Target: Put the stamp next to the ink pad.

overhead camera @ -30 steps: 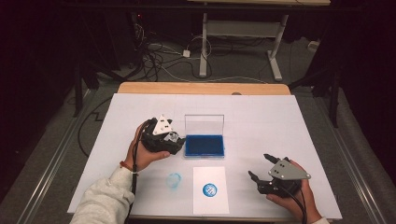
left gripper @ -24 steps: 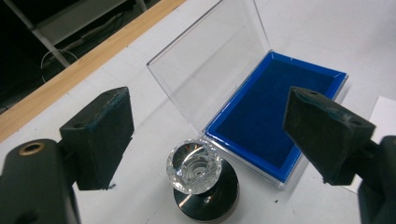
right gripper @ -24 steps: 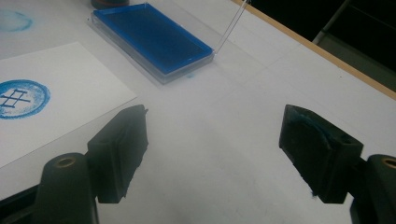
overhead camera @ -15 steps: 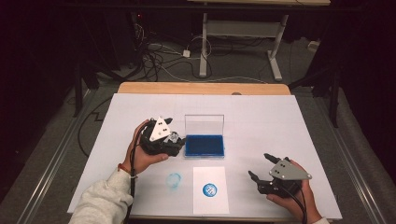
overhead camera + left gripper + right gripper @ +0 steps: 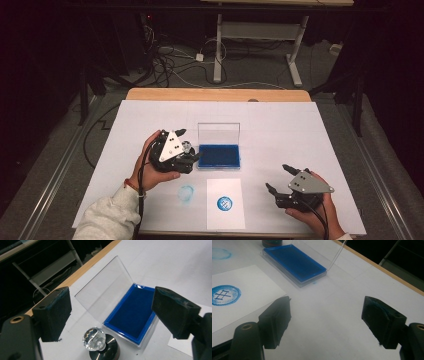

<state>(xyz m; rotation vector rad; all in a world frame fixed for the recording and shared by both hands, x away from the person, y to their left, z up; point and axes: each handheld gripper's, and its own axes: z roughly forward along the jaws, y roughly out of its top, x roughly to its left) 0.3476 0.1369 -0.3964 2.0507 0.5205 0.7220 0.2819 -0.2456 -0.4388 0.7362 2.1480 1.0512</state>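
Observation:
A stamp (image 5: pixel 98 343) with a faceted crystal knob and a dark round base stands on the white table sheet, against the left side of an open ink pad box (image 5: pixel 219 156). The box has a blue pad and a clear lid (image 5: pixel 107 290) standing upright. My left gripper (image 5: pixel 112 305) hovers over the stamp with its jaws wide apart and touching nothing; in the high view the left gripper (image 5: pixel 189 145) sits just left of the box. My right gripper (image 5: pixel 276 177) rests open at the front right, nothing between its fingers. The same right gripper (image 5: pixel 327 307) points at bare table.
A white paper (image 5: pixel 225 202) with a round blue stamp print lies in front of the box. A faint blue ring mark (image 5: pixel 186 192) is on the sheet to its left. The table's wooden far edge (image 5: pixel 215 94) borders a dark floor with cables and desk legs.
My left gripper has shifted a little toward the near side and lifted slightly beside the ink pad. The right gripper has not moved.

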